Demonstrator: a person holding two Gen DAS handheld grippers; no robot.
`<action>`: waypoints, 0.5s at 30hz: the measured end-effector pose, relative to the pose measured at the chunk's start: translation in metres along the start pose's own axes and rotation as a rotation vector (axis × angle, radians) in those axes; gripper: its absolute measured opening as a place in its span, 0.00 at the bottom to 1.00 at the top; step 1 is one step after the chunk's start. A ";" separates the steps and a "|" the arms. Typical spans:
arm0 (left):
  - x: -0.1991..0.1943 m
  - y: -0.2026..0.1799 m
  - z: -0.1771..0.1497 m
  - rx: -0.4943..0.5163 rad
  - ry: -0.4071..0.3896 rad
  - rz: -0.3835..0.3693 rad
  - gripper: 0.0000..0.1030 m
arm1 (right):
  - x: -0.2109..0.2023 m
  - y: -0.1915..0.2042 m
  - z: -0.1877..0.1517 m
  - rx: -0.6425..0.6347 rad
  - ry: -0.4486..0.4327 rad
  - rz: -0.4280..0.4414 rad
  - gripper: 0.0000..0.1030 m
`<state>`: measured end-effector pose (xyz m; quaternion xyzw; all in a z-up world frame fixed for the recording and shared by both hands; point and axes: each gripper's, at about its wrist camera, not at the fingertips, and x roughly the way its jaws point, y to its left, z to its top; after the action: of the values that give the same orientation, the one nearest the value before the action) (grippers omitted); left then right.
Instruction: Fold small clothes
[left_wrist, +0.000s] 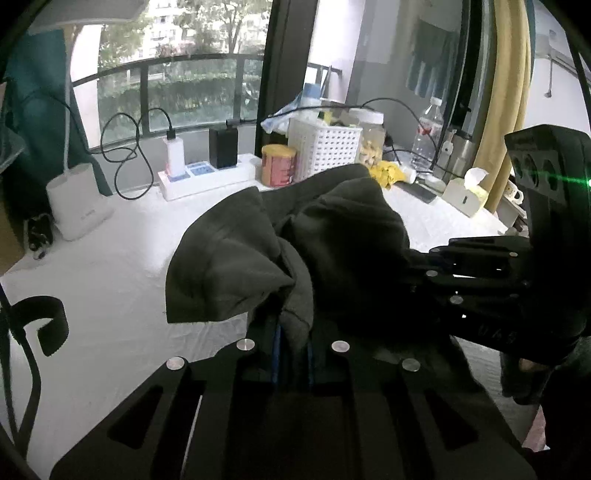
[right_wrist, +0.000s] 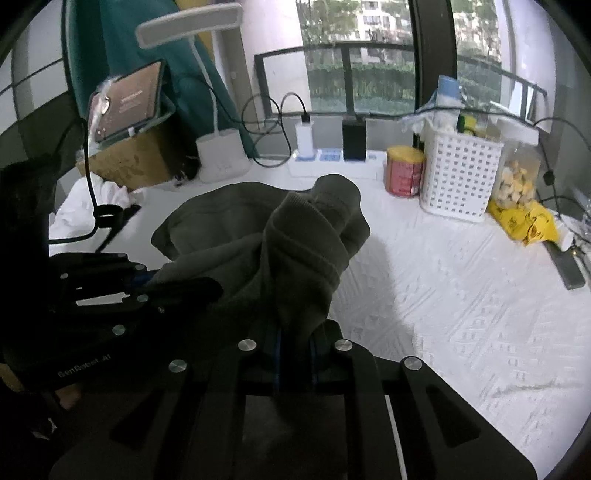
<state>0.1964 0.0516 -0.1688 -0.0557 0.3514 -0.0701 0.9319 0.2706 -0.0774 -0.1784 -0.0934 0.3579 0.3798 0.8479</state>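
White, textured cloth covers the bench (right_wrist: 461, 295), which stands before a window with a dark balcony railing and green trees outside. Along the far edge sit a white perforated basket (right_wrist: 460, 177), a red and yellow can (right_wrist: 404, 171), a clear jar of pale snacks (right_wrist: 517, 177), a white power strip (left_wrist: 207, 177) with a black adapter and a white charger plugged in, and a white desk lamp (right_wrist: 221, 155). A dark olive-grey garment (left_wrist: 288, 243) hangs bunched above the bench, lifted off the cloth between the two tools. The left tool (left_wrist: 293, 347) has its fingers pressed together on a fold of the garment, the fabric rising straight out of the pinch. The right tool (right_wrist: 295, 347) is likewise clamped on another bunched part of the same garment. Each tool shows in the other's view, close beside the cloth.
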 end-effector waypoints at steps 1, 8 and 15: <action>-0.005 -0.002 0.000 0.002 -0.013 0.003 0.07 | -0.004 0.002 0.000 -0.003 -0.007 -0.002 0.11; -0.033 -0.010 0.000 0.021 -0.078 0.015 0.07 | -0.035 0.017 0.004 -0.025 -0.065 -0.016 0.11; -0.064 -0.017 0.002 0.034 -0.159 0.036 0.07 | -0.067 0.033 0.010 -0.051 -0.124 -0.028 0.11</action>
<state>0.1490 0.0463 -0.1233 -0.0389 0.2759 -0.0548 0.9588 0.2216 -0.0893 -0.1219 -0.0962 0.2935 0.3821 0.8710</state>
